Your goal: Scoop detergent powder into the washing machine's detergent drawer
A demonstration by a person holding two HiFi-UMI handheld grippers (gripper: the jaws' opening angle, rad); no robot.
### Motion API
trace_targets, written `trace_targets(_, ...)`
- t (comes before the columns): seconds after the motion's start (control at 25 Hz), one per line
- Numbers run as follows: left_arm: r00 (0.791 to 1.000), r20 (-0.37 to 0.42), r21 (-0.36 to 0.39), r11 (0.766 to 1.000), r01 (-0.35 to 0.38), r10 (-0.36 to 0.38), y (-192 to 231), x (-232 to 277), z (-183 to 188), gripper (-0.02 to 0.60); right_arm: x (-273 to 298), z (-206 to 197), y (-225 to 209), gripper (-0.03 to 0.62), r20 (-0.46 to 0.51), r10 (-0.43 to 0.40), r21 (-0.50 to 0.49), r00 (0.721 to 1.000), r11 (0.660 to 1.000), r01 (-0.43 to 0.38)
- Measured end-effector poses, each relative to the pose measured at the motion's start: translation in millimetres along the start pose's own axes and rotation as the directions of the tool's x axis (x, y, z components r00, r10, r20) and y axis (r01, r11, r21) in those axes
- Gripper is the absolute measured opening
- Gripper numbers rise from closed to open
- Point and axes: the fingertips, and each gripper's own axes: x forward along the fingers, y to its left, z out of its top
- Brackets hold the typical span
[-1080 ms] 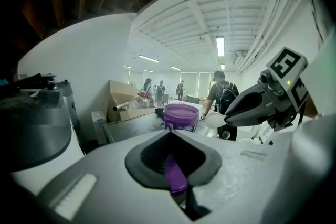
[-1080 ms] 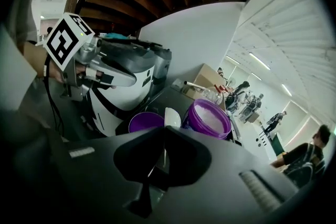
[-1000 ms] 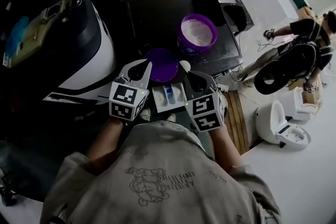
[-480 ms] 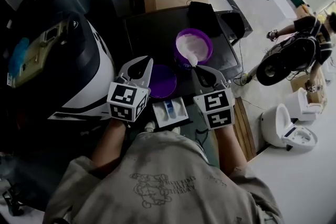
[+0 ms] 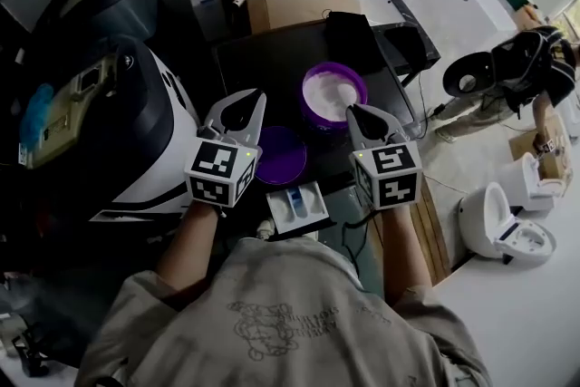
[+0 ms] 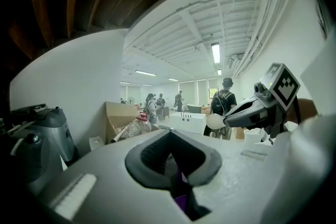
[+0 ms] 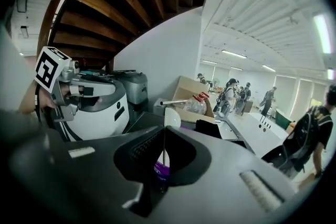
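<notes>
Your left gripper (image 5: 258, 100) sits centre-left in the head view, jaws closed together, pointing up-frame and tilted slightly right. Your right gripper (image 5: 353, 111) sits level with it at centre-right, well apart from it, pointing up-frame and tilted slightly left. Its jaws are clamped on the thin handle of a white scoop (image 7: 172, 116). The left marker cube (image 5: 221, 173) and right marker cube (image 5: 392, 177) face up toward you. Your left forearm (image 5: 188, 245) and right forearm (image 5: 399, 254) are bare, running down-frame from the cubes into loose sleeves (image 5: 136, 308) beside your torso.
</notes>
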Motion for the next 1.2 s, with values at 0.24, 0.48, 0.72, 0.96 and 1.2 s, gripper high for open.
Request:
trace_targets(0.24, 1.0, -0.016, 0.013, 1.0, -0.001, 0.002, 4, 5, 1, 0.002, 13, -12, -20, 0.035, -0.033, -0.013, 0.039, 0.999, 0.999, 0.014)
trace_targets(0.48, 1.0, -0.03, 0.053, 0.999, 0.004, -0.002, 3, 11, 2, 0.002, 20, -18, -39, 0.035, -0.017, -0.031, 0.1, 0.999, 0.994, 0.032)
trace_targets(0.72, 0.998, -0.066, 0.054, 0.999, 0.006, -0.003, -4, 12, -5, 0.002, 20, -19, -50, 0.035, 0.002, -0.025, 0.128, 1.0, 0.992, 0.025)
trace_targets(0.96, 0.998, -0.065, 0.051, 0.999, -0.002, 0.005, -7, 13, -8, 0.001, 20, -21, -54, 0.035, 0.032, -0.002, 0.17, 0.999, 0.985, -0.003)
trace_targets(1.2, 0.998, -0.064, 0.046, 0.999, -0.016, 0.019, -12, 10, -7, 0.002, 18, -32, -60, 0.034, -0.002, 0.012, 0.19, 1.0, 0.982, -0.012)
